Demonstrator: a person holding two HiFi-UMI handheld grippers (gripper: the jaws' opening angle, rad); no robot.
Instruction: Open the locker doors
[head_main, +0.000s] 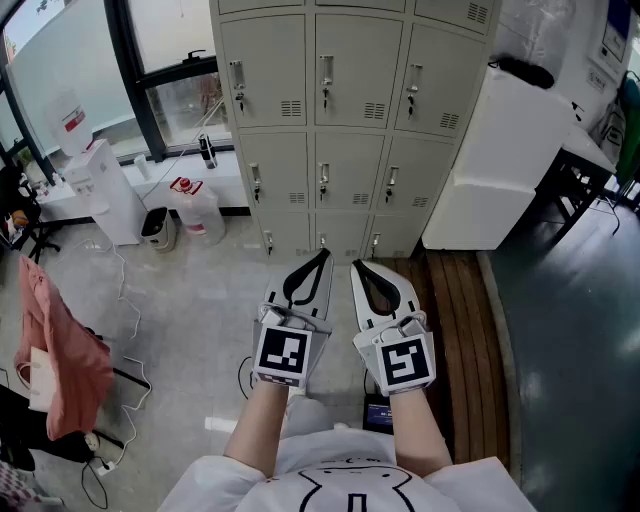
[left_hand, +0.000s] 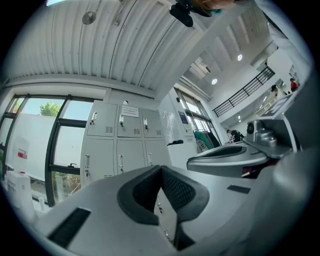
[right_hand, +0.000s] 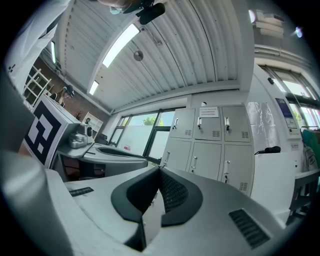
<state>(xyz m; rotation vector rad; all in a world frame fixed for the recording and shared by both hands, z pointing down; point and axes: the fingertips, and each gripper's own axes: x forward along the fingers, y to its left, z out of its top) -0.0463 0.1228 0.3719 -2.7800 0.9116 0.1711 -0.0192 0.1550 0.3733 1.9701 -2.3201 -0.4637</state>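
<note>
While both pairs of jaws are pressed together on nothing, the left gripper and right gripper hang side by side, well short of the lockers ahead. Their doors look like thin, stiff sheet metal, probably light to swing. The small upright handles are the place to pinch. Every door is shut, so the contents are hidden.
</note>
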